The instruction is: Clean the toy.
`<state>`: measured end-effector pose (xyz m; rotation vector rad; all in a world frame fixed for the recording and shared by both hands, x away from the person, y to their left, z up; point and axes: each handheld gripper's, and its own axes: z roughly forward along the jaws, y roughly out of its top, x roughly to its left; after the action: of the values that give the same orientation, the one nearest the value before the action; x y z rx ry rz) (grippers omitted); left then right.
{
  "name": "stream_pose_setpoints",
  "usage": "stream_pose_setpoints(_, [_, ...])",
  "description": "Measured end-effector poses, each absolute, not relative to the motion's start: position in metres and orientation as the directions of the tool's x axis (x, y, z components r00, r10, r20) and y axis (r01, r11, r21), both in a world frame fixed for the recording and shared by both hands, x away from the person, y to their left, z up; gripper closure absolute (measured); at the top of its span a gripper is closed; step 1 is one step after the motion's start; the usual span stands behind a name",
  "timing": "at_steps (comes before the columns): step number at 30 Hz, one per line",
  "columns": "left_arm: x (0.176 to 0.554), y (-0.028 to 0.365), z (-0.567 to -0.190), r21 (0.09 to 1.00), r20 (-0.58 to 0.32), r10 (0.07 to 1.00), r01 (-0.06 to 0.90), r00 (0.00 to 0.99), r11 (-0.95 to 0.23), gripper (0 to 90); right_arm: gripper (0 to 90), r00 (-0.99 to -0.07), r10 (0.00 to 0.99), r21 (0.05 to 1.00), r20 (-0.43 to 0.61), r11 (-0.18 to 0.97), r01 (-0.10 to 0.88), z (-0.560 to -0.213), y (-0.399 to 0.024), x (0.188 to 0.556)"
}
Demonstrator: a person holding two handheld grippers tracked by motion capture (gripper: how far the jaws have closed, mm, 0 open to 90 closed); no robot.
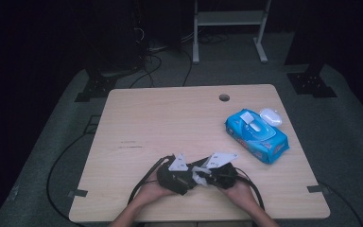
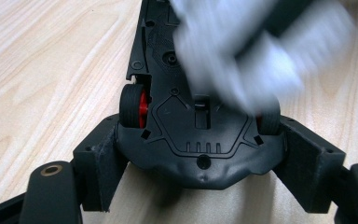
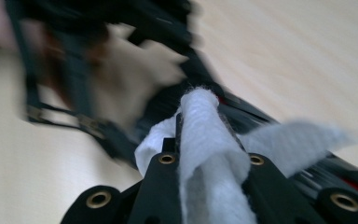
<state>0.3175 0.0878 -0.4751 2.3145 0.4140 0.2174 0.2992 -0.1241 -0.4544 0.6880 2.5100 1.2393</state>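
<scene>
A black toy car (image 2: 200, 140), underside up, is gripped across one end by the left tongs (image 2: 200, 158), its long axis pointing away along the desk (image 2: 51, 70). A white wipe (image 3: 209, 154) is clamped in the closed right tongs (image 3: 209, 186), over the car. A blue wipe pack (image 1: 256, 135) lies well apart.

A toy car (image 2: 200, 140) of matt black plastic with rubbery tyres lay on a smooth pale wood-grain table (image 1: 170, 118); the wipe (image 3: 205, 154) looked soft, fibrous white cloth, the wipes pack (image 1: 257, 137) glossy blue film.

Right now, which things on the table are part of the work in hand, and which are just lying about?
In use:
- toy car, clamped in left gripper
- white wipe, pinched in right gripper

Lying about:
- blue wipes pack
- small white case
</scene>
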Motion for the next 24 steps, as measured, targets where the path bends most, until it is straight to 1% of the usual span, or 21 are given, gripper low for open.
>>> stream_pose_setpoints(3, [0.319, 0.089, -0.475, 0.719, 0.024, 0.362, 0.236, 0.932, -0.653, 23.6, 83.4, -0.795, 0.603, 0.793, -0.059, 0.513, 0.33, -0.453, -0.147, 0.305])
stream_pose_setpoints(5, [0.319, 0.089, -0.475, 0.724, 0.016, 0.365, 0.241, 0.931, -0.646, 23.6, 83.5, -0.77, 0.636, 0.795, -0.055, 0.495, 0.352, -0.452, -0.161, 0.307])
stream_pose_setpoints(7, [0.32, 0.089, -0.475, 0.725, 0.014, 0.364, 0.241, 0.931, -0.645, 23.6, 83.6, -0.757, 0.651, 0.791, -0.066, 0.497, 0.358, -0.452, -0.165, 0.307])
stream_pose_setpoints(10, [0.32, 0.089, -0.475, 0.727, 0.015, 0.37, 0.244, 0.929, -0.642, 23.6, 83.6, -0.773, 0.632, 0.8, -0.049, 0.488, 0.349, -0.453, -0.157, 0.303])
stream_pose_setpoints(11, [0.32, 0.089, -0.475, 0.727, 0.014, 0.375, 0.248, 0.927, -0.64, 23.6, 83.6, -0.791, 0.611, 0.805, -0.035, 0.486, 0.34, -0.453, -0.151, 0.301])
stream_pose_setpoints(14, [0.321, 0.09, -0.475, 0.731, 0.007, 0.38, 0.255, 0.925, -0.633, 23.6, 83.5, -0.831, 0.553, 0.809, -0.051, 0.511, 0.29, -0.455, -0.129, 0.293])
stream_pose_setpoints(15, [0.321, 0.09, -0.475, 0.732, 0.009, 0.381, 0.253, 0.925, -0.633, 23.6, 83.5, -0.852, 0.524, 0.816, -0.013, 0.498, 0.293, -0.455, -0.124, 0.292])
stream_pose_setpoints(17, [0.321, 0.091, -0.474, 0.733, 0.015, 0.381, 0.249, 0.925, -0.633, 23.6, 83.4, -0.856, 0.515, 0.814, -0.048, 0.517, 0.266, -0.454, -0.12, 0.29])
stream_pose_setpoints(20, [0.32, 0.092, -0.474, 0.735, 0.019, 0.381, 0.245, 0.924, -0.632, 23.6, 83.4, -0.84, 0.538, 0.809, -0.067, 0.522, 0.27, -0.454, -0.125, 0.293])
stream_pose_setpoints(21, [0.321, 0.092, -0.473, 0.737, 0.022, 0.381, 0.242, 0.924, -0.63, 23.6, 83.4, -0.815, 0.571, 0.805, -0.095, 0.525, 0.275, -0.454, -0.134, 0.298])
stream_pose_setpoints(24, [0.32, 0.091, -0.472, 0.748, 0.019, 0.386, 0.243, 0.922, -0.618, 23.6, 83.7, -0.796, 0.598, 0.807, -0.097, 0.516, 0.289, -0.453, -0.138, 0.3])
